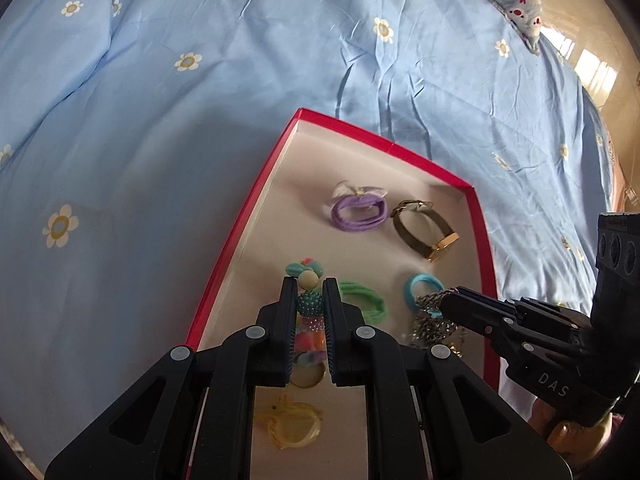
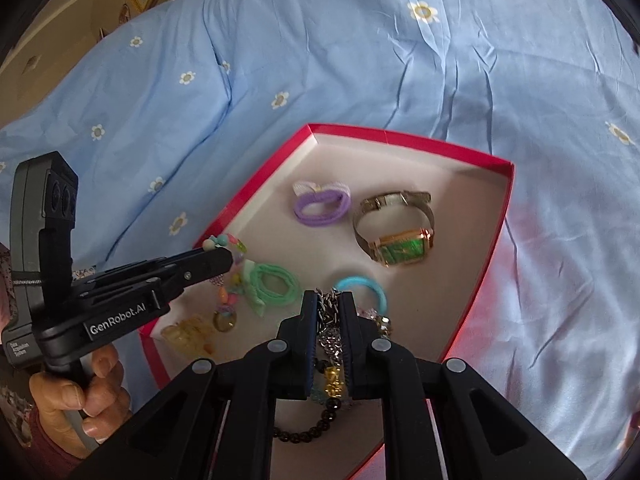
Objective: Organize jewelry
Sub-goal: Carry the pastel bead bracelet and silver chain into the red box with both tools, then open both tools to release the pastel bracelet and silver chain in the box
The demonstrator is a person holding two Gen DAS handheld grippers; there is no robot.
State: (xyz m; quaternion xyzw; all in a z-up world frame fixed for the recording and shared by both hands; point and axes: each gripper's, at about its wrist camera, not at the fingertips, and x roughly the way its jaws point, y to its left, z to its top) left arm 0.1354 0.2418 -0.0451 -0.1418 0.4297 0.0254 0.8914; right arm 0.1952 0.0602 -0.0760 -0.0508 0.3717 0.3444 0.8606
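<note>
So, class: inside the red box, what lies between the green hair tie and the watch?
The blue hair tie lies roughly between the green hair tie and the watch, nearer the front. The right wrist view shows it best.

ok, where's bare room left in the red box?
Bare: red box floor beyond the purple hair tie and watch, toward its far wall. Crowded: near end, around the green hair tie and blue hair tie.

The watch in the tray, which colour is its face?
The watch has a green face in a gold-coloured case, clearest in the right wrist view.
</note>
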